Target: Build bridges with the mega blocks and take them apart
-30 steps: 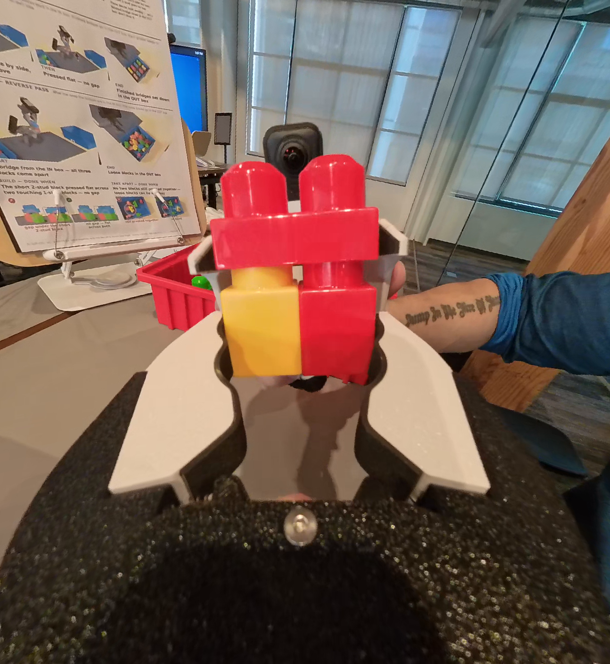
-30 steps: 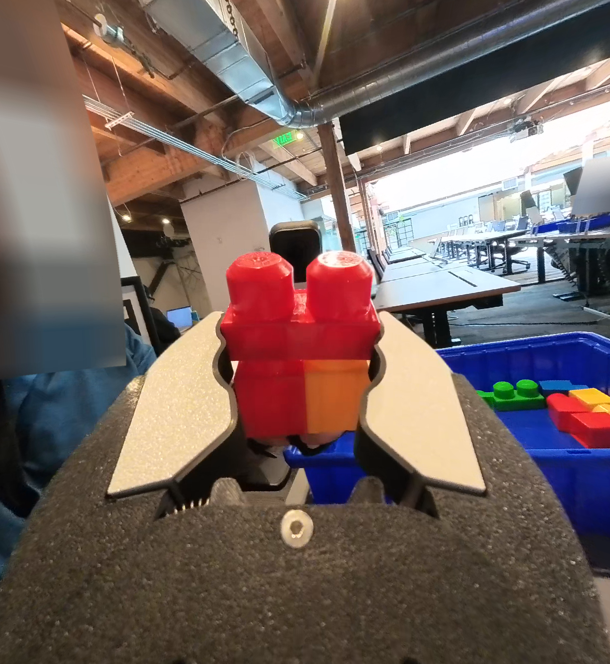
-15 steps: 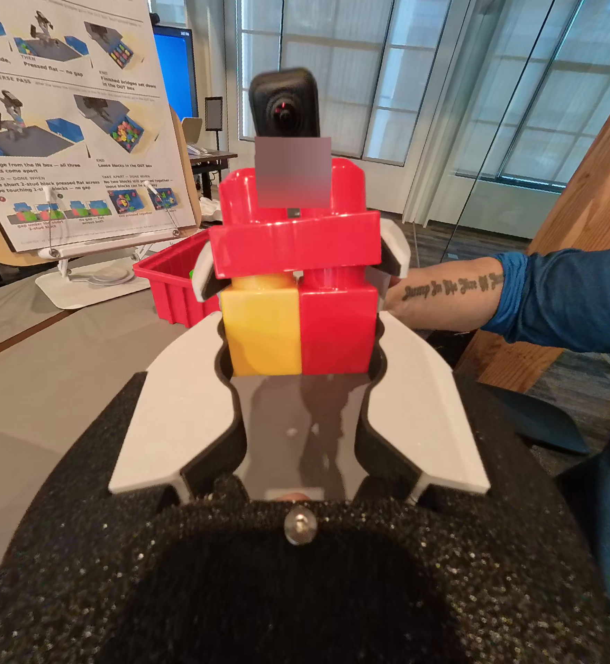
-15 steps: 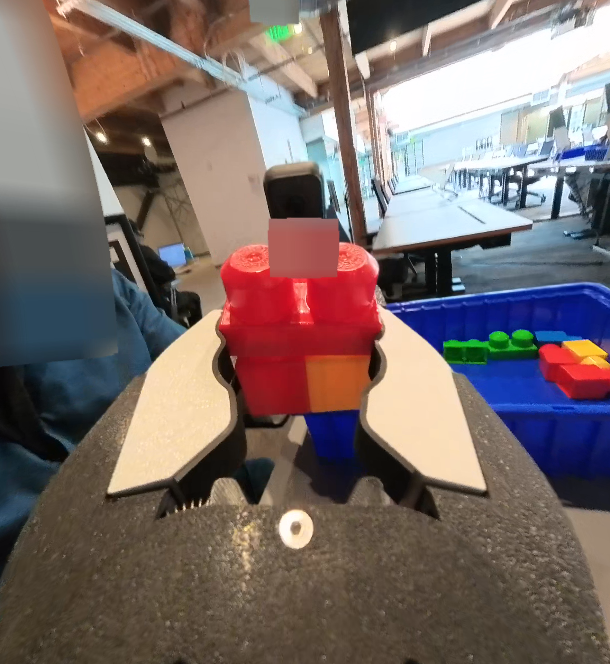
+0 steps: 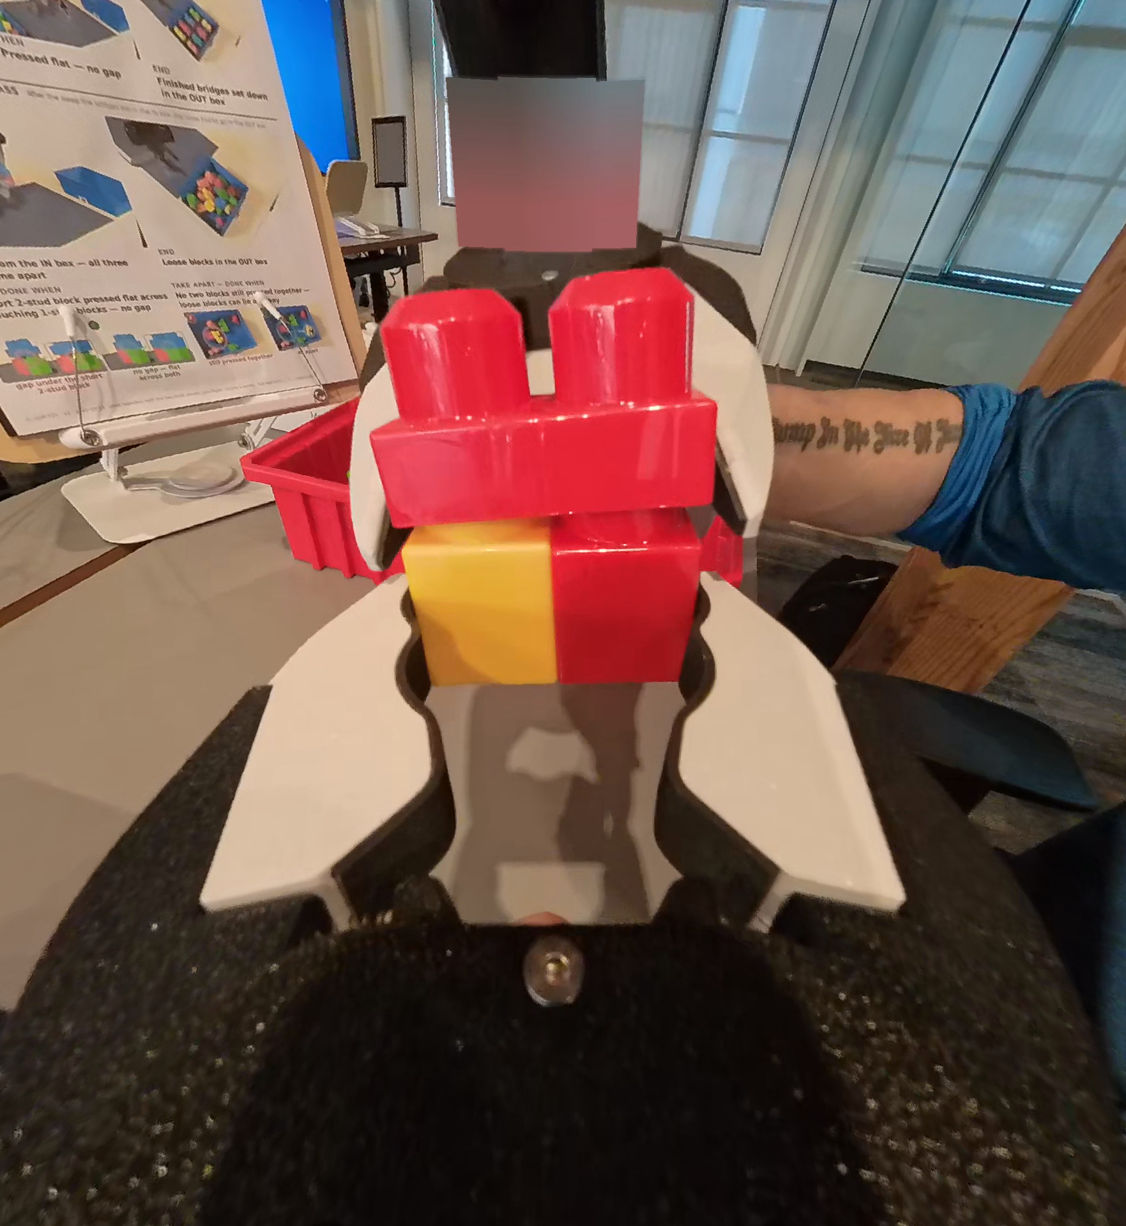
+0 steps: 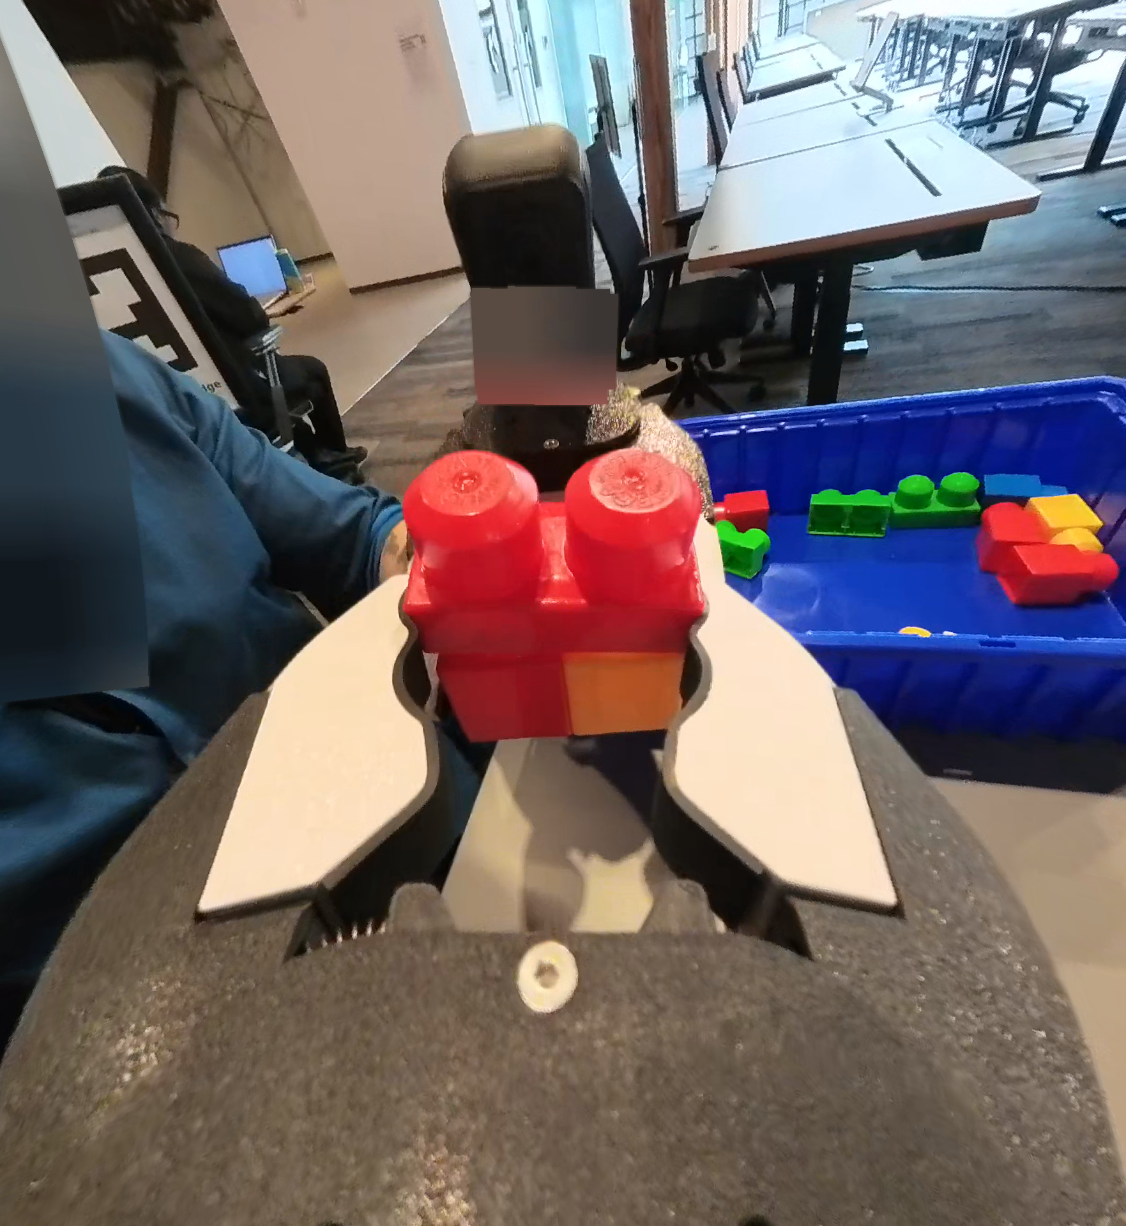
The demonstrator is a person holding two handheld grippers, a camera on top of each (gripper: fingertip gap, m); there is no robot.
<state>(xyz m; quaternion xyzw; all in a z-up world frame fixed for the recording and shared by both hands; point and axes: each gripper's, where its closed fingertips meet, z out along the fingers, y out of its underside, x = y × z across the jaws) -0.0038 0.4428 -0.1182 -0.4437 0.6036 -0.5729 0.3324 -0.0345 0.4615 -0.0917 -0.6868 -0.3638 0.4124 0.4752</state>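
Note:
A small bridge is held in the air between both grippers. Its top is a red two-stud block (image 5: 547, 458), which also shows in the right wrist view (image 6: 553, 617). Under it sit a yellow one-stud block (image 5: 480, 610) and a red one-stud block (image 5: 620, 610) side by side. My left gripper (image 5: 553, 597) is shut on these two lower blocks. My right gripper (image 6: 553, 613) faces it and is shut on the red two-stud block; it also shows in the left wrist view (image 5: 553, 477). The top block sits slightly tilted, with a thin gap on the red side.
A red bin (image 5: 294, 477) stands behind the bridge on the grey table (image 5: 115, 663), next to an instruction board on a stand (image 5: 115, 232). A blue bin (image 6: 945, 405) at the right holds several loose green, red, yellow and blue blocks (image 6: 1038, 550). A person's arm (image 5: 878, 451) reaches in. The tips of both grippers are at nearly the same place.
Both wrist views have tilted downward, showing more table and bin. The gap between the top block and the lower blocks looks narrower. Both grips are unchanged.

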